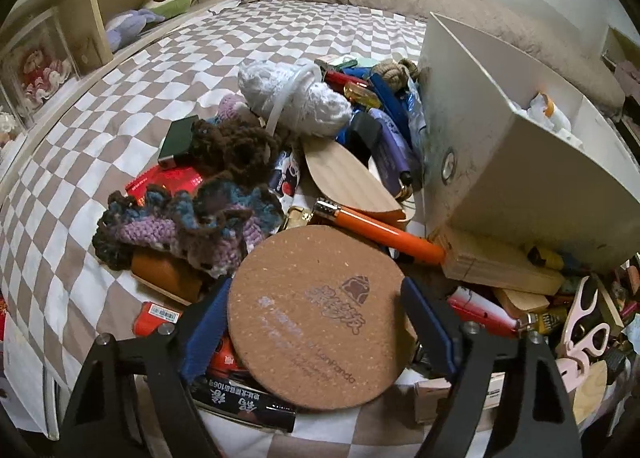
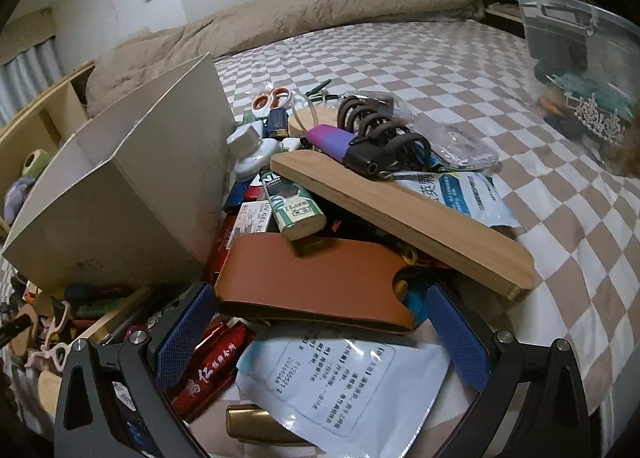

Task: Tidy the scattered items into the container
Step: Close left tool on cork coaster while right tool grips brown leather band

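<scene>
left wrist view: the left gripper points down into a heap of small things on a brown-and-white checked bedsheet. a round cork coaster with a printed logo lies between its blue-padded fingers; both pads sit right at the coaster's rim, but whether they press on it i cannot tell. just ahead of the fingers lies an orange pen with a metal band, and past it a pale leaf-shaped wooden piece. ahead and to the left sits a ruffled blue, purple and brown crocheted piece, and farther out a ball of white yarn. ahead and to the right a tipped white rectangular box leans over the heap, its open mouth turned away from the gripper.

right wrist view: the right gripper hangs released, its blue pads wide apart and clear of everything. between and just ahead of the fingers lies a flat tan leather sleeve with a notched end; under them is a white printed pouch, with a red printed pack by the left finger. ahead to the right a long pale wooden board slants across the heap. the white box stands ahead to the left, and a clear plastic tub sits well apart, far right on the sheet.
</scene>
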`<state>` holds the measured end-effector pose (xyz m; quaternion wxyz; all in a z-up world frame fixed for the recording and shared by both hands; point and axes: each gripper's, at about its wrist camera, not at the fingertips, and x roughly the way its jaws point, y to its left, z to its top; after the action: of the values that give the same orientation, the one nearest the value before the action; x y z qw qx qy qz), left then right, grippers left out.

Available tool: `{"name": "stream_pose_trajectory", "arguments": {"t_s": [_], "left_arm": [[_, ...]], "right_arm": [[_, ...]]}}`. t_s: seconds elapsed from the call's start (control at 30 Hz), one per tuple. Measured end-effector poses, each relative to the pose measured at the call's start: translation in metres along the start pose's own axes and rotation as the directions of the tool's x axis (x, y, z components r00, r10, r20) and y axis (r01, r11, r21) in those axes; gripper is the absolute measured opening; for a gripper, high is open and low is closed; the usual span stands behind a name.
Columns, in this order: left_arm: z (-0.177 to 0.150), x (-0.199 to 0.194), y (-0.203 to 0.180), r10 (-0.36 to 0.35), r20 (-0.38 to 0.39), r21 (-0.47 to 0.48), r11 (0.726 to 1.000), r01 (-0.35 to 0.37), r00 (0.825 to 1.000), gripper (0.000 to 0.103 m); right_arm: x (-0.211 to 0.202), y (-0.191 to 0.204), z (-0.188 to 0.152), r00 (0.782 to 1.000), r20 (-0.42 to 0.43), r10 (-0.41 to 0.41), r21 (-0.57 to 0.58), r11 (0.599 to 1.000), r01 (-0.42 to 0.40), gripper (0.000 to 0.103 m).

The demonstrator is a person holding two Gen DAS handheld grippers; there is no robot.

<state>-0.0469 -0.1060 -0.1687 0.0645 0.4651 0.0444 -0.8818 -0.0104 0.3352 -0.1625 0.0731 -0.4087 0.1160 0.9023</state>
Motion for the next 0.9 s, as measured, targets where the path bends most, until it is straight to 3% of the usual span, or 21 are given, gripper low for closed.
{"name": "stream_pose_trajectory", "arguments": {"t_s": [0.13,0.3,0.57,0.9], "left_arm": [[0.001,-0.006,-0.004,0.030,0.034,0.033,0.999,-0.031,0.999,0.077],[-0.002,-0.006,-0.008,0.066,0.048,0.073,0.995,-0.070,0.997,0.077],[-0.002,-0.002,-0.012,0.080,0.043,0.089,0.992,-0.084,0.996,0.096],[0.000,-0.001,-0.006,0.090,0.050,0.064,0.994,-0.093,0.995,0.096]], "right_arm": [[0.002,0.012,0.002,1.000,0.013,-0.016,-0.050,0.999,0.017,0.103],[0.012,0.016,0.005,0.997,0.006,-0.073,-0.075,0.994,0.073,0.103],[0.007,0.017,0.003,0.997,-0.021,-0.080,-0.097,0.992,0.077,0.100],[-0.016,0.023,-0.003,1.000,-0.002,-0.015,-0.106,0.994,0.015,0.098]]}}
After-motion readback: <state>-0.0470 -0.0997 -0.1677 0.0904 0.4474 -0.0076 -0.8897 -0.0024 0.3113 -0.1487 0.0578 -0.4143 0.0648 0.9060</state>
